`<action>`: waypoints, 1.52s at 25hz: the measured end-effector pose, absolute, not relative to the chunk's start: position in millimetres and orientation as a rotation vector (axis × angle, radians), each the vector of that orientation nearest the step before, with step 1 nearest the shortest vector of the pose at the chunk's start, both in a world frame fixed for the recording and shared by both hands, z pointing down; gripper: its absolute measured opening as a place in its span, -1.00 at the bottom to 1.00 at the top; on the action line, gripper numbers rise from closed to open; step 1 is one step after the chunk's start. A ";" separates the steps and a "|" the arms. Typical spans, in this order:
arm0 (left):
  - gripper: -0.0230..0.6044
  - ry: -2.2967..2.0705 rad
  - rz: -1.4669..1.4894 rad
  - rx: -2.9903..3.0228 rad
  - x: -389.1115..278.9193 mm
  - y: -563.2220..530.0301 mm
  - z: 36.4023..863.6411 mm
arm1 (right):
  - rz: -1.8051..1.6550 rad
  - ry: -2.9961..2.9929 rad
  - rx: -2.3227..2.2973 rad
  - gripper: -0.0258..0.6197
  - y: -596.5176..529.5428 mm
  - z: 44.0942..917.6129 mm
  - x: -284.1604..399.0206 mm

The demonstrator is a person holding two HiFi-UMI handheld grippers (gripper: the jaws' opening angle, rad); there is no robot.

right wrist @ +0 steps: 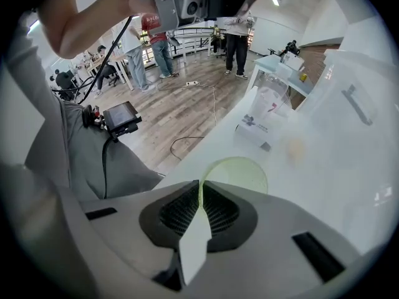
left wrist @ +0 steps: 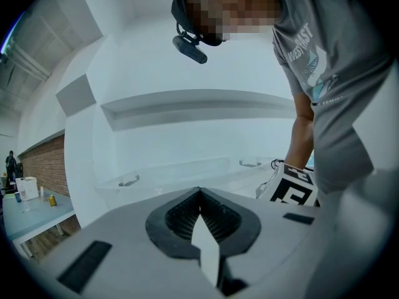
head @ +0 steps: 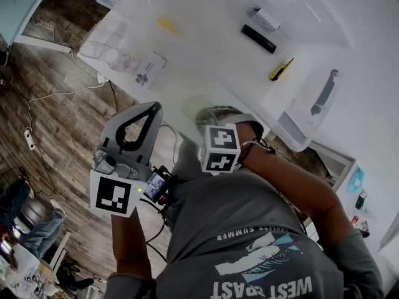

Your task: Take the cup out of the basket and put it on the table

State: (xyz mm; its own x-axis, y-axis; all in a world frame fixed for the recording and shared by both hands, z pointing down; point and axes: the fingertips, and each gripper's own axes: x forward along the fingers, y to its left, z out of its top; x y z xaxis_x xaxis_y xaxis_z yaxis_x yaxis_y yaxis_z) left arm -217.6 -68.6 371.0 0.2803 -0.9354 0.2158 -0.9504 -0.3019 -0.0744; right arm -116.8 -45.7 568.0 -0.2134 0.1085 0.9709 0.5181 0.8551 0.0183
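**Cup, pale green: pinched at the rim**

Cup point(right wrist: 240, 172): translucent yellow-green, round, thin-walled, mouth facing up.
Location: at the near edge of the white table point(right wrist: 324, 167); I cannot tell whether it touches.
Right gripper point(right wrist: 200, 189): jaws clamp the rim.
Left gripper point(left wrist: 199, 195): jaws pressed together, empty.

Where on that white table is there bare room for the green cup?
The widest bare patch is the middle of the table, between the yellow piece, the black bar and the cup. Crowded: the left corner with clear tubs and a card, the right by the clear bin.
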 end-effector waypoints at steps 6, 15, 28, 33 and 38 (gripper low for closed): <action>-0.90 -1.799 0.343 2.472 -211.4 -69.8 369.6 | -0.425 -1.731 -0.485 -0.81 -47.1 576.9 -111.3; -0.90 -1.774 0.361 2.476 -204.3 -67.1 372.2 | -0.474 -1.690 -0.508 -0.79 -42.8 593.5 -103.9; -0.90 -1.749 0.401 2.520 -196.7 -64.7 365.0 | -0.473 -1.810 -0.476 -0.67 -38.2 564.5 -104.0; -0.90 -1.749 0.392 2.552 -192.5 -65.6 354.2 | -0.450 -2.039 -0.359 -0.72 -46.3 508.7 -114.7; -0.90 -1.733 0.398 2.591 -184.1 -67.1 344.3 | -0.439 -2.237 -0.334 -0.89 -37.2 451.0 -112.4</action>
